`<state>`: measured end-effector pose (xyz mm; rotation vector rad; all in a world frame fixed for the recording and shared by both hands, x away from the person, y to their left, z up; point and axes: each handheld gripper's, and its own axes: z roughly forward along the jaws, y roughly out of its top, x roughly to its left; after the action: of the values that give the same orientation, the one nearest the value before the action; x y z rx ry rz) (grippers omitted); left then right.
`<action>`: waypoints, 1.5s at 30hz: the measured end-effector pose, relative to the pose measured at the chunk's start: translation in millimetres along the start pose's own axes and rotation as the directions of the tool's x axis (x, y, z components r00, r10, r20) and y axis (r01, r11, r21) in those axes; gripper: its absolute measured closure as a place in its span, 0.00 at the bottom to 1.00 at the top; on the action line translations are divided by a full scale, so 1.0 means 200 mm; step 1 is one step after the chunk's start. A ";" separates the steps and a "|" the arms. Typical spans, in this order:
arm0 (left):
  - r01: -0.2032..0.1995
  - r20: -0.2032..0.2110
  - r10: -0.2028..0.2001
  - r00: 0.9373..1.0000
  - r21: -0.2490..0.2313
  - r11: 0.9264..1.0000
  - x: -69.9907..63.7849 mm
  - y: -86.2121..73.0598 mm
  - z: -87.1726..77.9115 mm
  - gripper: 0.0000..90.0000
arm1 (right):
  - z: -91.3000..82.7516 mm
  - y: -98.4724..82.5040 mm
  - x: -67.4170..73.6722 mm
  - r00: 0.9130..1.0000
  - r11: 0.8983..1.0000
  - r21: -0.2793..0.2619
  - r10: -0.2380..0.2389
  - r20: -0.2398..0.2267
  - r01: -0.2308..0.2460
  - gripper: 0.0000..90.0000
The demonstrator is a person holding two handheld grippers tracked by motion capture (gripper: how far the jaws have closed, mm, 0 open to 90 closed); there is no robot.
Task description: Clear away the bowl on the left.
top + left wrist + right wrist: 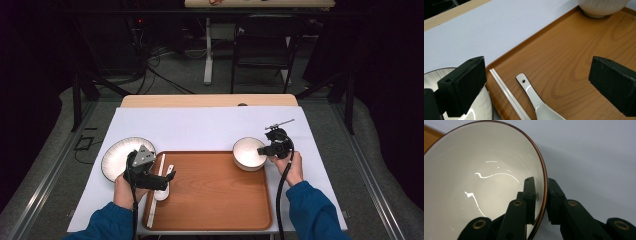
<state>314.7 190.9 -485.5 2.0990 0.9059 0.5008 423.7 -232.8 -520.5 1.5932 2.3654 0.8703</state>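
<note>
- Bowl (pixel 248 153): one, white inside with a thin brown rim, sitting at the far right corner of the tray (pixel 215 200); in the left gripper view its ribbed white base rests just inside the tray's far edge.
- Right gripper (pixel 263 150): one, held in the person's right hand (pixel 291 166); its two black jaws are pressed onto the bowl's rim, one inside the wall and one outside, as the right gripper view shows plainly.
- Left gripper (pixel 169 176): one, held in the person's left hand, at the tray's left edge; its two jaws are spread wide with nothing between the pads, hovering above the spoon and chopsticks.
- Tray: one, wooden brown with a raised lip, lying on the white table cover (pixel 200 127).
- Spoon (pixel 535 101): one, white ceramic with a small hole in the handle end, lying on the tray near its left edge.
- Chopsticks (pixel 507 95): two, white, lying side by side and touching, just beside the spoon and along the tray's left lip.
- Plate (pixel 120 155): one, round, pale with a dark rim, on the cover just left of the tray and outside it.
</note>
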 end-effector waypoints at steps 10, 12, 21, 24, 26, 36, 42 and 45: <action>-0.005 -0.008 0.005 1.000 0.005 1.000 0.00 0.00 0.00 0.02 | -0.01 0.00 -0.02 1.000 1.000 -0.025 -0.010 0.022 0.011 0.91; -0.006 -0.009 0.006 1.000 0.007 1.000 0.01 0.00 0.00 0.02 | -0.01 0.00 -0.02 1.000 0.999 -0.032 -0.009 0.027 0.009 0.92; -0.014 -0.014 0.014 1.000 0.012 1.000 0.01 0.00 0.00 0.02 | -0.02 0.00 -0.03 0.999 0.999 -0.046 -0.020 0.038 0.022 0.86; -0.007 -0.013 0.007 1.000 0.013 1.000 0.01 -0.01 0.00 0.02 | -0.04 0.01 -0.03 1.000 0.997 -0.069 -0.021 0.021 0.022 0.61; -0.005 -0.014 0.005 1.000 0.016 1.000 0.02 -0.01 0.00 0.02 | -0.05 0.00 -0.03 0.999 0.996 -0.084 -0.033 0.015 0.034 0.49; 0.011 -0.034 -0.010 0.999 0.027 1.000 0.04 -0.02 -0.01 0.00 | -0.16 -0.01 0.07 0.985 0.976 -0.133 -0.166 0.044 0.171 0.16; 0.020 -0.041 -0.019 0.999 0.023 1.000 0.05 -0.03 -0.02 0.00 | -0.22 -0.04 0.15 0.973 0.962 -0.154 -0.230 -0.011 0.226 0.09; 0.035 -0.052 -0.033 0.998 0.034 0.999 0.07 -0.05 -0.03 0.00 | -0.26 -0.06 0.18 0.967 0.955 -0.162 -0.255 -0.030 0.246 0.04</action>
<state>315.7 209.0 -488.7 2.1065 0.9845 0.5271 377.1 -222.1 -478.0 1.1935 2.3959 1.0225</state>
